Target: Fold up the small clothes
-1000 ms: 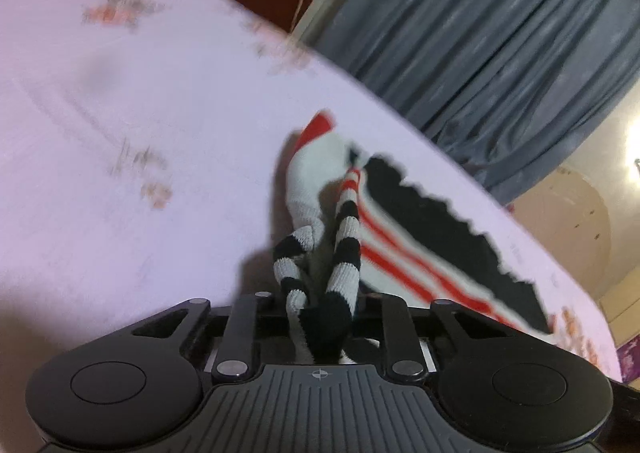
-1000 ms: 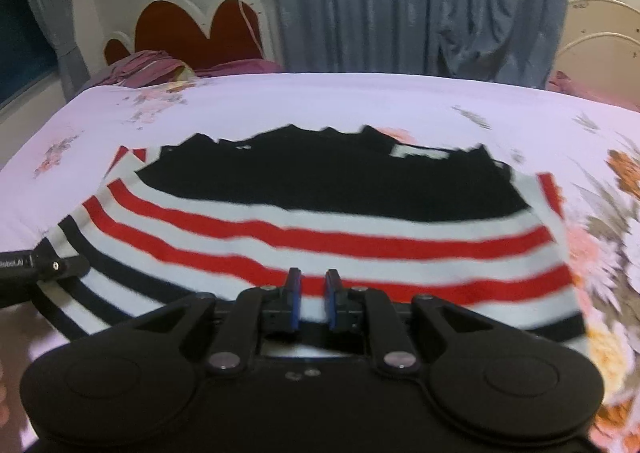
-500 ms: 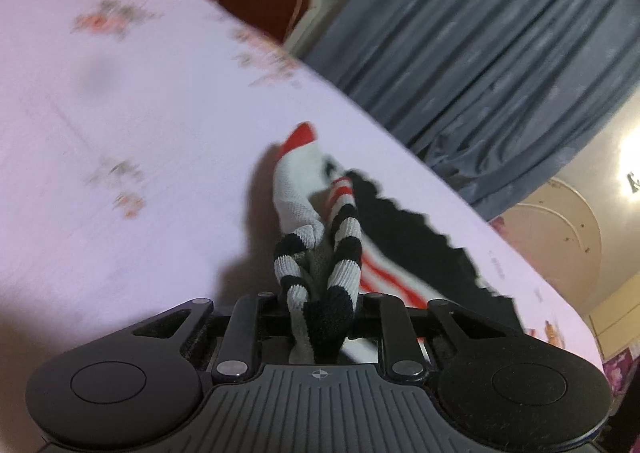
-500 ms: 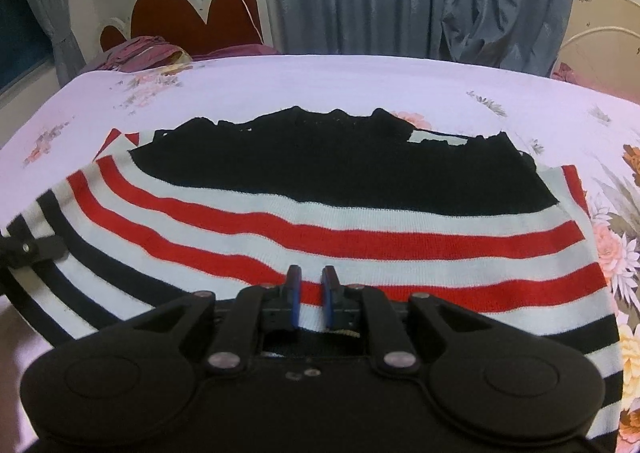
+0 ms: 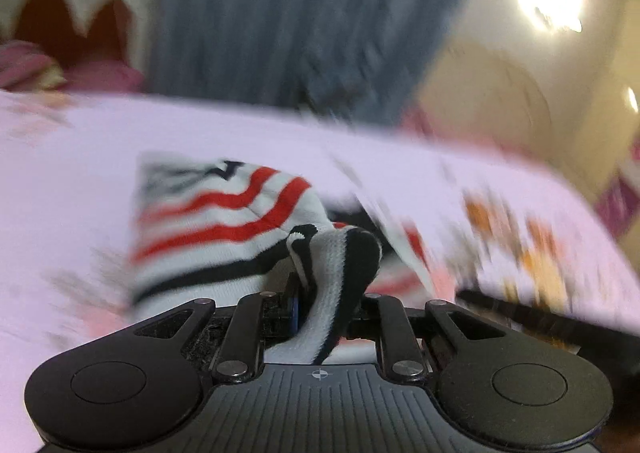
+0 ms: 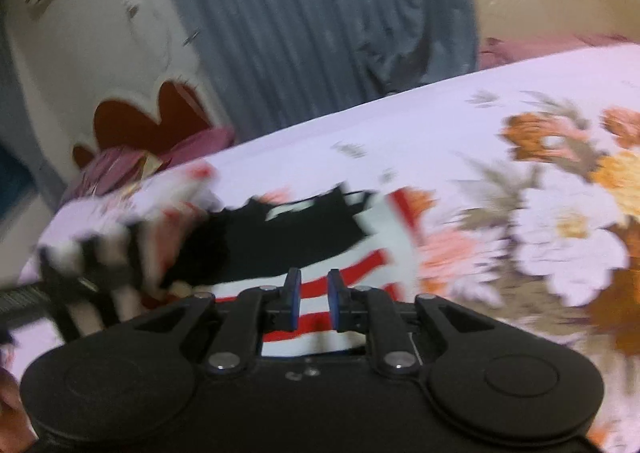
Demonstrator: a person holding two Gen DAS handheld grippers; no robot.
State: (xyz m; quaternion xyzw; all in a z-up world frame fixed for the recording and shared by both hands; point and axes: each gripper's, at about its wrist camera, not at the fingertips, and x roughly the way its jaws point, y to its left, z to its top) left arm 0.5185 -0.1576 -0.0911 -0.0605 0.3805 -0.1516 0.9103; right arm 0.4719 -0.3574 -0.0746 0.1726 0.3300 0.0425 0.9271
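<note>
where half a second ago the left gripper point(image 5: 324, 305) looked along a bare stretch of sheet, it has swung round over the garment, still clamped on a bunched black-and-white fold of the striped sweater point(image 5: 224, 221), which now drapes folded beneath it. the right gripper point(image 6: 312, 295) sits with a narrow gap between its blue pads, nothing pinched; red and white stripes lie flat just under it. the sweater looks shorter than before, its black panel point(image 6: 280, 237) crumpled leftward, though blur makes the edges uncertain. only the right view shows the left tool point(image 6: 76, 285) at the side and big orange flowers on the bed sheet point(image 6: 460, 125); beyond, grey curtain point(image 6: 320, 13) and red headboard point(image 6: 140, 121)
</note>
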